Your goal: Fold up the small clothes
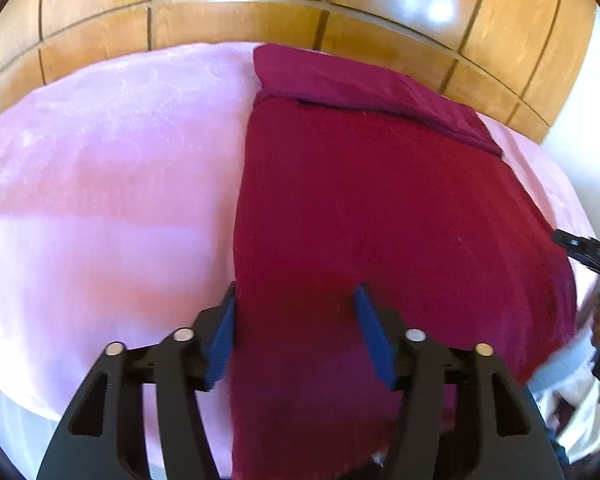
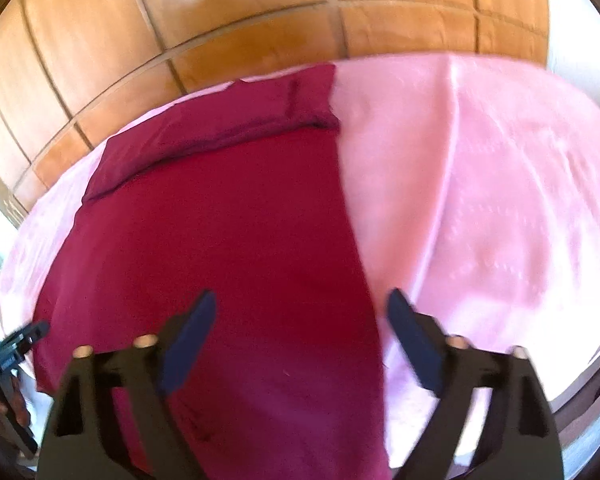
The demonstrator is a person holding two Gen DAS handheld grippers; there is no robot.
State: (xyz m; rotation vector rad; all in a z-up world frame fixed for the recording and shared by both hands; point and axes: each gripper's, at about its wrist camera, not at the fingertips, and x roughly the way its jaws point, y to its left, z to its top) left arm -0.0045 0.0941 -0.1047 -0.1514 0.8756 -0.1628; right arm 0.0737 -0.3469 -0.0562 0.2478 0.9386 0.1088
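Note:
A dark red garment [image 1: 360, 216] lies flat on a pink blanket [image 1: 112, 184], its far end folded back in a purplish band [image 1: 364, 88]. My left gripper [image 1: 296, 300] is open, its jaws straddling the garment's left edge near the front. In the right wrist view the same garment [image 2: 228, 232] has its folded band [image 2: 220, 128] at the far end. My right gripper [image 2: 300, 304] is open over the garment's right edge, one finger above the red cloth and the other above the pink blanket [image 2: 480, 200]. Neither gripper holds anything.
A wooden panelled wall [image 1: 300, 12] stands behind the bed. The other gripper [image 1: 588, 252] shows at the right edge of the left wrist view, and at the left edge of the right wrist view [image 2: 12, 348]. The bed's front edge is close below both grippers.

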